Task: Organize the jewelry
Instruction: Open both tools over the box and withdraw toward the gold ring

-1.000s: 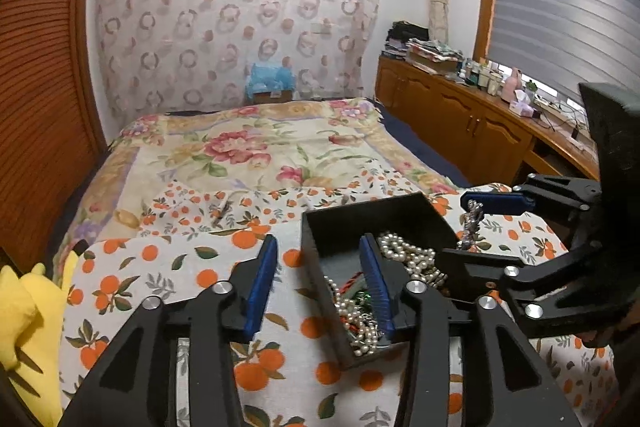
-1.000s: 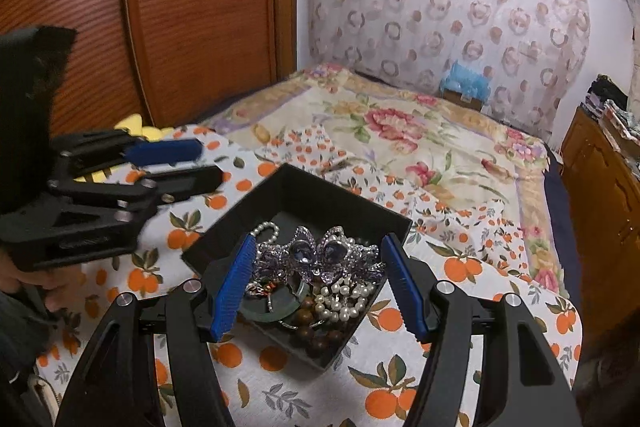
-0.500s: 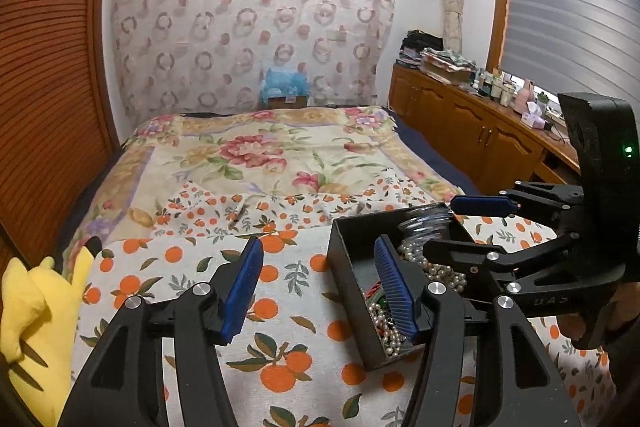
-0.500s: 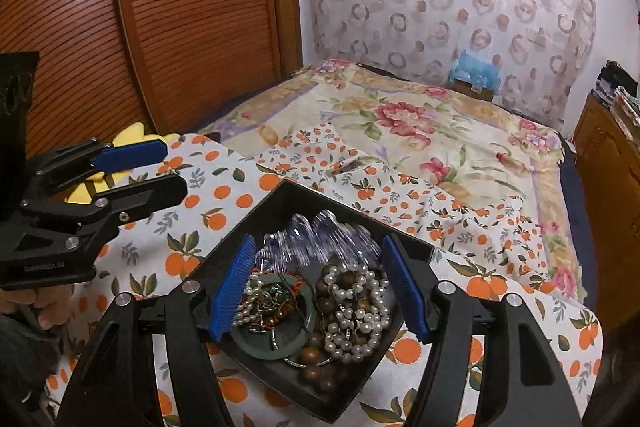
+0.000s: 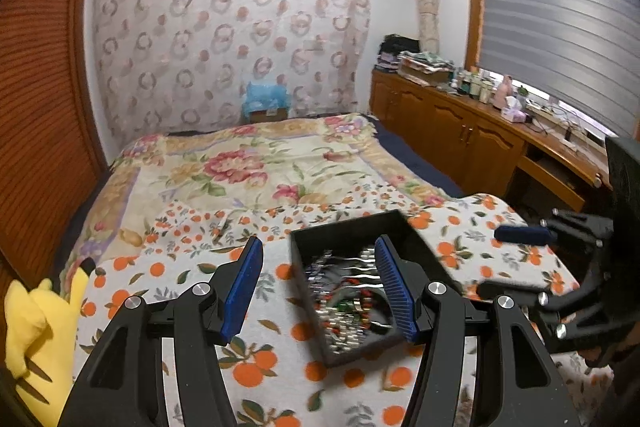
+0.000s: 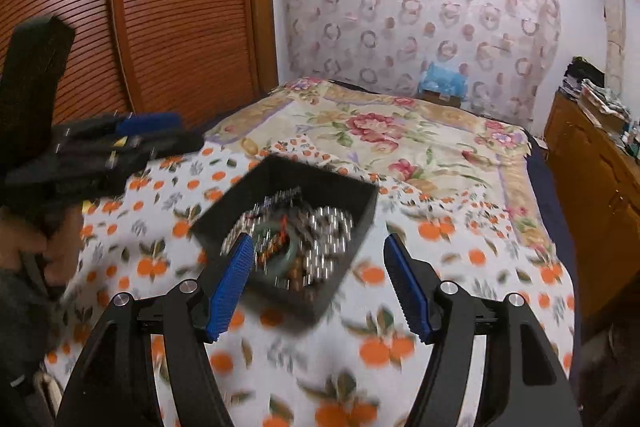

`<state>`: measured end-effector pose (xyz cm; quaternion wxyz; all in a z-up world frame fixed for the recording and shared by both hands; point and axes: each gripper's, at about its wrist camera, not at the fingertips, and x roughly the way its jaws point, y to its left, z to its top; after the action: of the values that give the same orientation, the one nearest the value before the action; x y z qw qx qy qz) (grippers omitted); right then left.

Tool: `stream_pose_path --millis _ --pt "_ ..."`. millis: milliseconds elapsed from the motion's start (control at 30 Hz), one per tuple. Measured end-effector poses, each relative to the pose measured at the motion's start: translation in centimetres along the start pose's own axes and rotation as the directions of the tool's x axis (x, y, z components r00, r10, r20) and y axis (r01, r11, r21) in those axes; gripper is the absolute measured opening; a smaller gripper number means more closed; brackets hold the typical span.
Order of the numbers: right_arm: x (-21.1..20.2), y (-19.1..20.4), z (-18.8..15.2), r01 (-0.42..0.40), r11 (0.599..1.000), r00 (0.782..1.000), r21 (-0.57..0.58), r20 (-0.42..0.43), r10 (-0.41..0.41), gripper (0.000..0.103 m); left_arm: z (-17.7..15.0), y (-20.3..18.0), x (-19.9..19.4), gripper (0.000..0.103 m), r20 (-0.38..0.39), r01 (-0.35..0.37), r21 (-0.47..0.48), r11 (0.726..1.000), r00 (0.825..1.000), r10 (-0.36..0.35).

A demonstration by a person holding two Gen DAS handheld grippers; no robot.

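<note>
While both views are pretty motion-blurred, the square black jewelry box (image 6: 362, 211) is seen resting on the orange-print white cloth (image 6: 460, 251) spread over the bed, heaped with pearl strands and beaded bracelets (image 6: 320, 239). The left gripper (image 5: 316, 285) and the right gripper (image 6: 318, 281) are both held spread wide above it, nothing clamped.

Both wrist views angled down from close above, facing the headboard wall, sharing the black tray (image 5: 352, 227) (image 6: 280, 169).
</note>
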<state>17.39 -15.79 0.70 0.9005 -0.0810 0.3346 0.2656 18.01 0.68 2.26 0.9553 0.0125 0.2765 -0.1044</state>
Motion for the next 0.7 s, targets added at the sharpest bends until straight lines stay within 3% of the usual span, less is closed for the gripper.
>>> stream_pose_path --millis 300,700 --pt "-3.5 0.7 -6.8 0.009 1.0 0.998 0.016 -0.062 -0.008 0.061 -1.7 -4.7 -2.5 0.056 -0.046 0.084 0.064 0.994 0.996 -0.082" --pt "-4.6 3.2 -12.7 -0.032 0.999 0.991 0.042 -0.13 0.037 0.048 -7.9 -7.9 -2.7 0.056 -0.18 0.134 0.088 0.987 0.977 -0.117"
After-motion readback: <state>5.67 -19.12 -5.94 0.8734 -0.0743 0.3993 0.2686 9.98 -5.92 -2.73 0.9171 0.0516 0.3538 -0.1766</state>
